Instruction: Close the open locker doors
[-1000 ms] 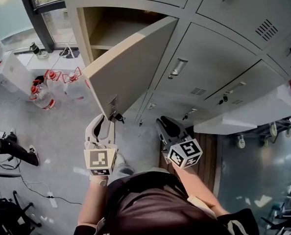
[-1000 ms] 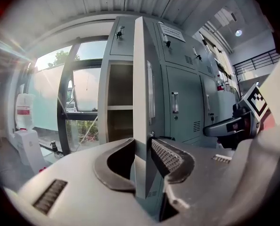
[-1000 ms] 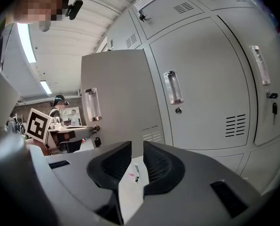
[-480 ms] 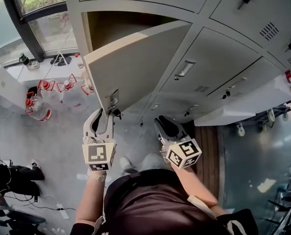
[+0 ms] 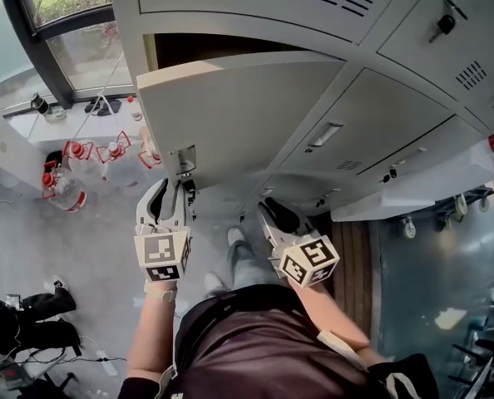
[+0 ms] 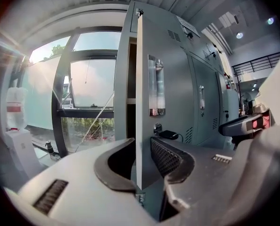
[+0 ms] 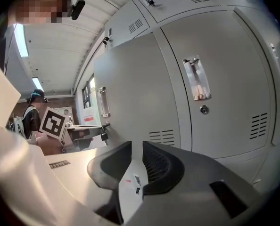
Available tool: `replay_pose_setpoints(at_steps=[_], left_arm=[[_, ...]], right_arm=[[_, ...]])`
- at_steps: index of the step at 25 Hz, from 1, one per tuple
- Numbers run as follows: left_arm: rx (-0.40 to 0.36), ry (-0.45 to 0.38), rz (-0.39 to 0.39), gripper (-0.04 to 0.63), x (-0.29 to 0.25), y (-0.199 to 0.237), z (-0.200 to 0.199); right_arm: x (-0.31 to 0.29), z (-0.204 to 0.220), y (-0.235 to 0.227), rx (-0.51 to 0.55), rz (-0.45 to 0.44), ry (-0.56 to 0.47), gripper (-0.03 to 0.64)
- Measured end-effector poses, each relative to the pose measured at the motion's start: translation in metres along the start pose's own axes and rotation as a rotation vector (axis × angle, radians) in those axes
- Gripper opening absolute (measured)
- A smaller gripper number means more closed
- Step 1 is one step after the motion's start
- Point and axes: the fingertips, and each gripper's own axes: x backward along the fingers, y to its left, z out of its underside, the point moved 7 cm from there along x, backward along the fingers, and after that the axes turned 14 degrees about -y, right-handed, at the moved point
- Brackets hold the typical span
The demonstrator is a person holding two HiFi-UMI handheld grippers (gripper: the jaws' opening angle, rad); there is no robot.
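A grey locker door point(image 5: 239, 115) stands ajar over a dark open compartment point(image 5: 189, 48) at the upper left of the locker bank. My left gripper point(image 5: 172, 191) is at the door's lower free edge, beside the lock plate. In the left gripper view the door's thin edge point(image 6: 139, 79) runs down between the jaws of that gripper point(image 6: 142, 147), which are shut on it. My right gripper point(image 5: 274, 210) hangs apart to the right, in front of closed lockers. Its jaws point(image 7: 136, 149) stand a narrow gap apart with nothing between them. The same door point(image 7: 130, 88) shows ahead of it.
Closed locker doors point(image 5: 372, 106) fill the right side. Red-capped water bottles point(image 5: 64, 160) stand on the floor by the window point(image 5: 64, 7) at left. A white ledge point(image 5: 397, 202) and a wheeled cart point(image 5: 463, 214) sit at right. Dark bags and cables point(image 5: 22, 322) lie at lower left.
The locker door has swung towards the cabinet, so the opening is narrower. My left gripper stayed on the door's edge and moved with it. The right gripper barely shifted.
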Motion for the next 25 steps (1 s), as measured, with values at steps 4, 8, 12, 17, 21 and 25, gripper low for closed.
replay_pose_setpoints(at_steps=[4, 8, 12, 17, 21, 25], left_arm=[[0.004, 0.013, -0.029, 0.115, -0.018, 0.013, 0.0], [-0.001, 0.025, -0.04, 0.115, -0.037, 0.024, 0.005], [0.0, 0.038, -0.056, 0.115, -0.051, 0.035, 0.007], [0.0, 0.041, -0.072, 0.115, -0.063, 0.043, 0.007], [0.0, 0.05, -0.107, 0.097, -0.064, 0.048, 0.009], [0.001, 0.034, -0.113, 0.093, -0.065, 0.049, 0.009]], right_arm=[[-0.028, -0.009, -0.001, 0.005, -0.052, -0.02, 0.097], [-0.051, -0.015, -0.002, 0.015, -0.09, -0.022, 0.095], [-0.068, -0.014, -0.006, 0.006, -0.109, -0.016, 0.096], [-0.081, -0.016, -0.008, 0.012, -0.118, -0.008, 0.095], [-0.086, -0.016, -0.008, 0.018, -0.12, -0.001, 0.095], [-0.087, -0.017, -0.008, 0.021, -0.116, 0.001, 0.095]])
